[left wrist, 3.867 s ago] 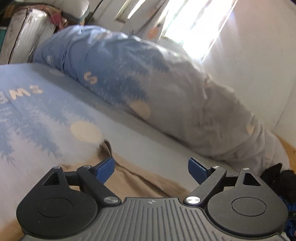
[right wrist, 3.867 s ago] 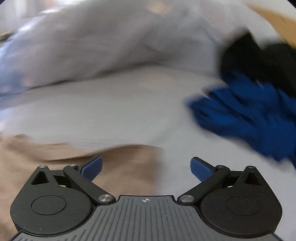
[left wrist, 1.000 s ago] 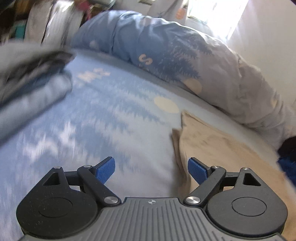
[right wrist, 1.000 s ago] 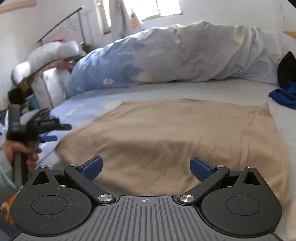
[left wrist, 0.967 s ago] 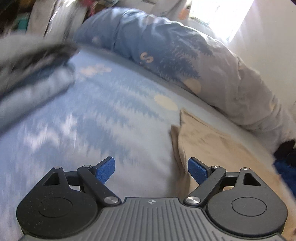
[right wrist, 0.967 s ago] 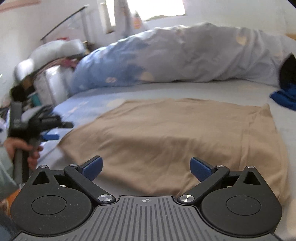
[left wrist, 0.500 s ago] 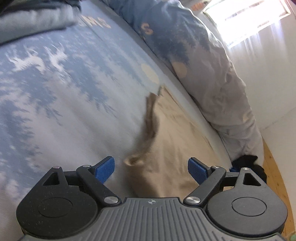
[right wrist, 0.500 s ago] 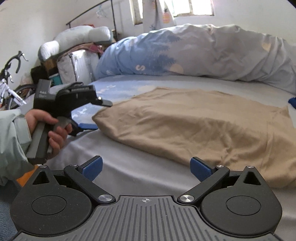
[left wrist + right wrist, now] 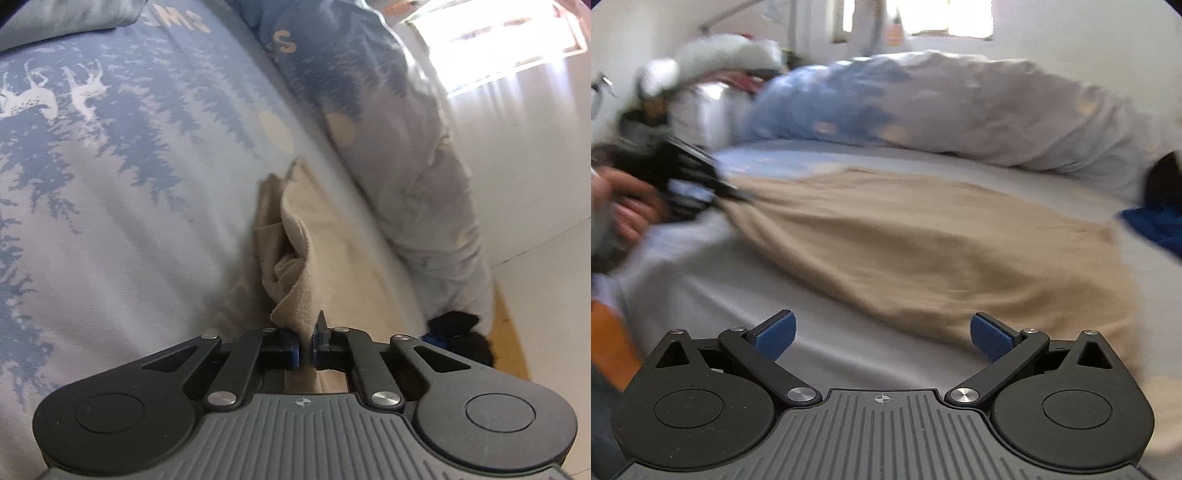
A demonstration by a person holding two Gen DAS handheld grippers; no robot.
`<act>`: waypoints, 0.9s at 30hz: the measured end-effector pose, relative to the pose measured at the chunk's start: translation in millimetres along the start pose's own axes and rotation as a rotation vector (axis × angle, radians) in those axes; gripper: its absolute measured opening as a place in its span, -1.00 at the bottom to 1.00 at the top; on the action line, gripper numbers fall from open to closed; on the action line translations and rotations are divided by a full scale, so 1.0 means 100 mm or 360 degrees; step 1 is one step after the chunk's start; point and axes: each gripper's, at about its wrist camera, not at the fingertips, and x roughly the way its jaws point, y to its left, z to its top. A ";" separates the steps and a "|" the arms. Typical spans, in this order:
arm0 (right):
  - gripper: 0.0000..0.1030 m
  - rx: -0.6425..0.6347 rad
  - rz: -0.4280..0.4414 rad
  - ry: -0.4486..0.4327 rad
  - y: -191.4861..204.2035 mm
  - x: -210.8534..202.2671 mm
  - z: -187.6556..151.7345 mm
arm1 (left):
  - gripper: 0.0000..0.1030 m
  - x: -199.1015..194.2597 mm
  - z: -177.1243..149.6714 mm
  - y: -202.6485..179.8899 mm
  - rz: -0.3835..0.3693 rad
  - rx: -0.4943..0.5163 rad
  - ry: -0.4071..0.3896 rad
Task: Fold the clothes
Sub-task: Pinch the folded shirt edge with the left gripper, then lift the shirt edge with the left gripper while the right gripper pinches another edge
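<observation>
A tan garment point(image 9: 923, 251) lies spread across the bed. In the left wrist view its near corner point(image 9: 295, 280) is bunched up and rises between the blue pads, and my left gripper point(image 9: 306, 345) is shut on that corner. The right wrist view shows the same grip from the side, blurred, with the left gripper point(image 9: 733, 195) held by a hand point(image 9: 624, 210) at the garment's left end. My right gripper point(image 9: 882, 334) stands open just short of the garment's near edge, with only bare sheet between its fingers.
A blue and grey printed sheet point(image 9: 110, 177) covers the bed. A rolled duvet point(image 9: 960, 110) runs along the far side by the wall. A dark blue cloth point(image 9: 1156, 225) and a black one point(image 9: 1163, 181) lie at the right. Folded grey fabric point(image 9: 66, 18) sits far left.
My left gripper closed on the tan garment's corner, which now stands bunched between its pads. The right gripper swung to the right along the garment's near edge and stayed open.
</observation>
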 end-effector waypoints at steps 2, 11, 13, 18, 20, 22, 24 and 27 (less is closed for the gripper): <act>0.96 -0.0095 -0.0163 0.0013 -0.18 0.00 -0.06 | -0.82 0.00 0.00 -0.02 -0.0033 -0.0010 -0.0008; 0.84 -0.0843 -0.0464 0.0154 -0.50 0.08 -0.44 | -0.82 0.00 0.02 -0.07 -0.0073 -0.0093 -0.0058; 0.62 -0.1024 -0.0442 0.0212 -0.51 0.13 -0.52 | -0.82 0.00 0.03 -0.10 -0.0055 -0.0090 -0.0061; 0.43 -0.1331 -0.0497 0.0268 -0.73 0.23 -0.61 | -0.82 -0.05 0.01 -0.12 -0.0001 -0.0067 -0.0060; 0.43 -0.1501 -0.0498 0.0254 -0.78 0.27 -0.69 | -0.82 -0.05 0.01 -0.12 0.0029 -0.0059 -0.0056; 0.44 -0.1679 -0.0489 0.0206 -0.80 0.31 -0.76 | -0.82 -0.04 0.00 -0.13 0.0066 -0.0054 -0.0055; 0.47 -0.1827 -0.0474 0.0147 -0.80 0.33 -0.80 | -0.82 -0.04 -0.01 -0.13 0.0102 -0.0049 -0.0055; 0.40 -0.1994 -0.0464 0.0070 -0.81 0.36 -0.88 | -0.82 -0.04 -0.01 -0.14 0.0132 -0.0031 -0.0056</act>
